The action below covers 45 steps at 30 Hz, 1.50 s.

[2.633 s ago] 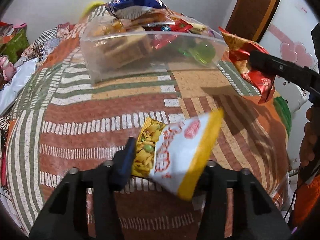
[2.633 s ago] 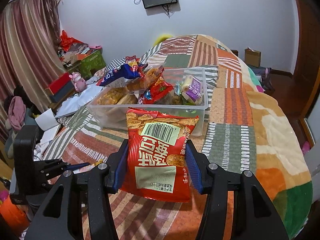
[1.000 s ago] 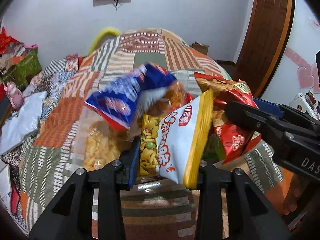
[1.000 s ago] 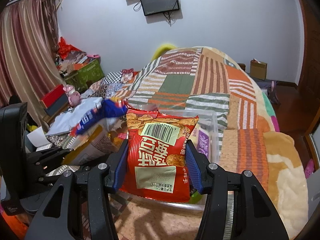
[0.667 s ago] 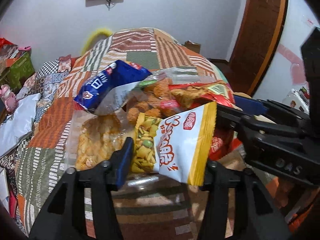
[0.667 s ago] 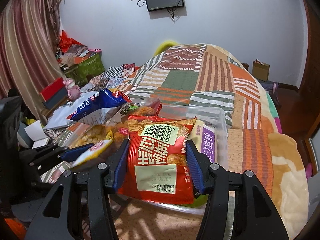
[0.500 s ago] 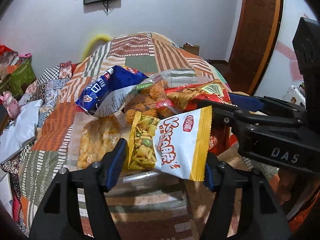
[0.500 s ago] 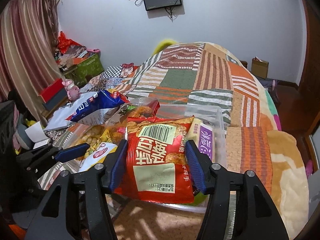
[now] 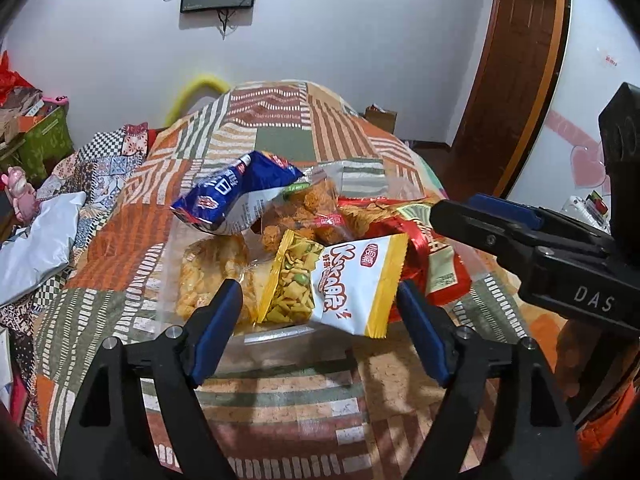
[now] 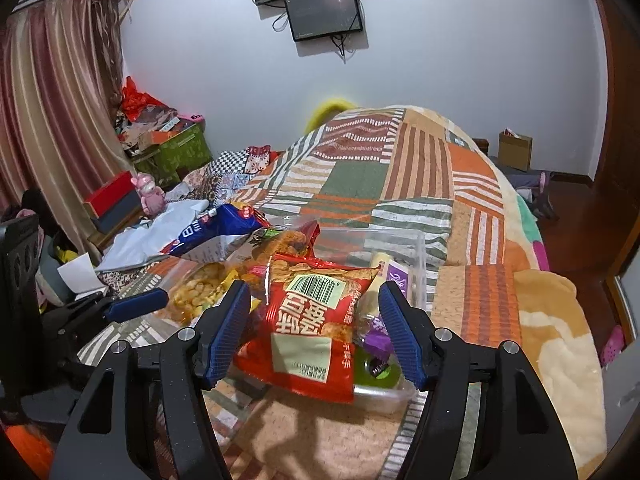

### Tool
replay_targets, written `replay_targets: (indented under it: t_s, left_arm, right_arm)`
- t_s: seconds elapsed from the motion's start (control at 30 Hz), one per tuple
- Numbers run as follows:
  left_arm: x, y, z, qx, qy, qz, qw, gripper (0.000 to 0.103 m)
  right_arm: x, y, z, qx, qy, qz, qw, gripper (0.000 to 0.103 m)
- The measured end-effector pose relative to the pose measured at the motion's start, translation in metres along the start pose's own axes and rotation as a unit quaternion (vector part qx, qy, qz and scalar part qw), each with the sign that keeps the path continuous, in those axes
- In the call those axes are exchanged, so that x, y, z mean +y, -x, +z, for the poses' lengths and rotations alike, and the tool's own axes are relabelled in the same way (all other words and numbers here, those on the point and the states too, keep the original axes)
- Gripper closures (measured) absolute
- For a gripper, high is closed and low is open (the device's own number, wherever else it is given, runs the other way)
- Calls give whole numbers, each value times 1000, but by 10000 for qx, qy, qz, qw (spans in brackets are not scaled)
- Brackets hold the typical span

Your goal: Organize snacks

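A clear plastic bin (image 9: 280, 338) is parked on the patchwork bed, stuffed past the rim with snack bags. A white-and-yellow bag (image 9: 340, 280) with a see-through window of green and yellow bits is laid tilted over the near edge. A red chip bag (image 10: 310, 320) is flopped barcode-up over the front rim, corner hanging out. A blue bag (image 9: 236, 196) is propped highest, with an orange fried-snack pack (image 9: 308, 216) tucked beside it. A purple-and-white packet (image 10: 394, 280) is wedged at the bin's right side.
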<state>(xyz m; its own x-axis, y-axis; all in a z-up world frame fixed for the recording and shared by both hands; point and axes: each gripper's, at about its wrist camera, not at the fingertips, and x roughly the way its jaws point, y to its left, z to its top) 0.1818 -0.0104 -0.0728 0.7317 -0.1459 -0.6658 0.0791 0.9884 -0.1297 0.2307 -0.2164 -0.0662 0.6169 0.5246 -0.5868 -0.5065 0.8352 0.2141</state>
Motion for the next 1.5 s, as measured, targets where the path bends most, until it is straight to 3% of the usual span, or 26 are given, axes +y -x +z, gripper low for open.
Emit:
replay_targets:
  t_s: [0.6,0.73,1.03,1.2,1.27,1.33,1.5]
  left_arm:
    - [-4,104,8,-1241,45,214,9920,21]
    - [-6,129,5,-1512,42,230,9882,15]
    - [-14,172,-7,-1966,-38,290,9801,1]
    - [-18,182,-12,-2043,-106,335,9783,1]
    - [-19,183,-15,-2076,-126,368,9774,1]
    - [-21,185,-16,-2103,-138,386,9768,0]
    - [-25,185,-17,-2120,-184,406,9763,0]
  right_arm:
    - [34,91,-4,-856,203,-44,9961,40]
    - [41,109,-7,-1071,221,-137,9939,28]
    - [57,128,-13,-1364,348,-426,9891,18]
    - [61,133,-17,-1424,337,-464,9881,15]
    - [61,134,-19,-1474,306,-516,9873,6]
    - [62,137,-22,-1521,304,-547,9864,3]
    - [63,139,-24,-1555,322,-546,9858,3]
